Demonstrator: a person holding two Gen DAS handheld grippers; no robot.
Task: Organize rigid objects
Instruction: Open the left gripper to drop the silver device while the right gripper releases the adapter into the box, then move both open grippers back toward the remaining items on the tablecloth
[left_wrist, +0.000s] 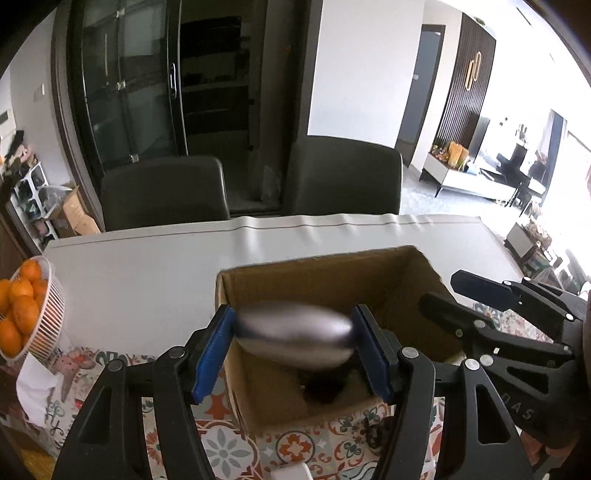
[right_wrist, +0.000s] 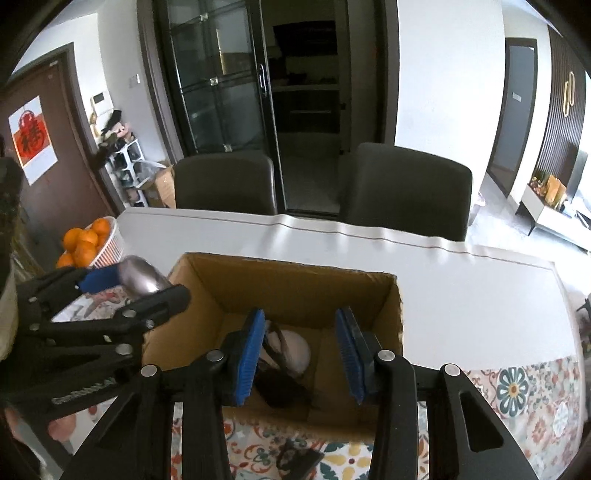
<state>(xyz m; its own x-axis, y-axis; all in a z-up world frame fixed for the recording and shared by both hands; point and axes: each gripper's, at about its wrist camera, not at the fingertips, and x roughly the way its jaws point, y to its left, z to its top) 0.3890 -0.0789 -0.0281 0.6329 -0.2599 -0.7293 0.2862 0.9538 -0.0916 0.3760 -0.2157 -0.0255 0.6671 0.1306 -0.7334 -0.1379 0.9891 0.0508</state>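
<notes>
**Left wrist view.** My left hand-held gripper (left_wrist: 291, 347) pinches one silvery oval thing (left_wrist: 295, 332) between its blue pads (left_wrist: 212, 354). The thing is smooth and shiny with rounded ends. It is blurred, so I cannot tell what it is. It sits above the near-left part of one open cardboard box (left_wrist: 317, 262), over the near wall.

The box stands on the tabletop (left_wrist: 147, 266), its near edge on a patterned cloth (left_wrist: 295, 446). Bare white surface lies left of the box and behind it, up to the far edge. Two dark chairs (left_wrist: 162, 192) stand beyond that edge. One white basket of oranges (left_wrist: 44, 325) is at the left edge, well apart from the box.

My right hand-held gripper (left_wrist: 439, 291) comes in from the right over the box's right wall, fingers spread and nothing between them.

**Right wrist view.** The right hand-held gripper (right_wrist: 300, 350) points down into the box (right_wrist: 295, 266). Its two blue pads are apart and hold nothing.

On the box floor there is one pale rounded thing (right_wrist: 295, 350), and dark stuff (right_wrist: 280, 391) beside it that I cannot make out. The right half of the floor is bare.

The left hand-held gripper (right_wrist: 147, 284) is at the box's left corner with the silvery thing (right_wrist: 142, 277) clamped in it. The basket (right_wrist: 110, 243) is behind it, with several oranges showing. White tabletop (right_wrist: 480, 295) is clear to the right of the box.
</notes>
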